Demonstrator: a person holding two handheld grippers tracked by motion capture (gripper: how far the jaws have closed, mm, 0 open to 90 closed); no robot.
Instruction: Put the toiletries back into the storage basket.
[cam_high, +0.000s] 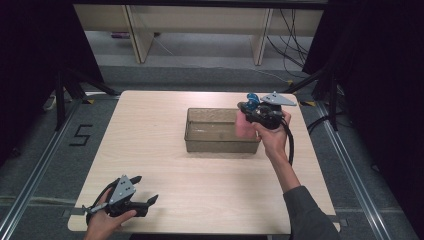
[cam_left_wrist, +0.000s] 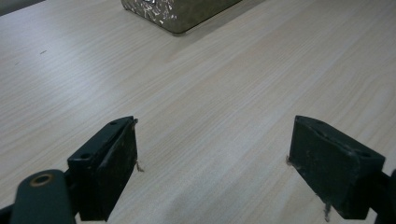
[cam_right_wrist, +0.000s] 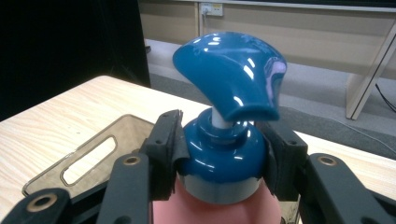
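Observation:
A pink pump bottle (cam_high: 244, 126) with a blue pump head (cam_right_wrist: 231, 77) hangs over the right end of a clear smoky bin (cam_high: 200, 141) that stands mid-table. My right gripper (cam_high: 256, 112) is shut on the bottle's blue collar (cam_right_wrist: 219, 161), one jaw on each side, with the bottle upright. My left gripper (cam_high: 145, 191) rests near the table's front left corner, held by a hand, its jaws wide open with bare wood between them. In the left gripper view the fingers (cam_left_wrist: 109, 170) frame empty tabletop, and the bin's corner (cam_left_wrist: 182, 14) lies far ahead.
The light wooden table (cam_high: 160, 165) has open surface around the bin. Beyond its far edge are grey floor, wooden furniture legs (cam_high: 137, 35) and cables (cam_high: 295, 45). Dark curtains and stand legs (cam_high: 65, 90) flank both sides.

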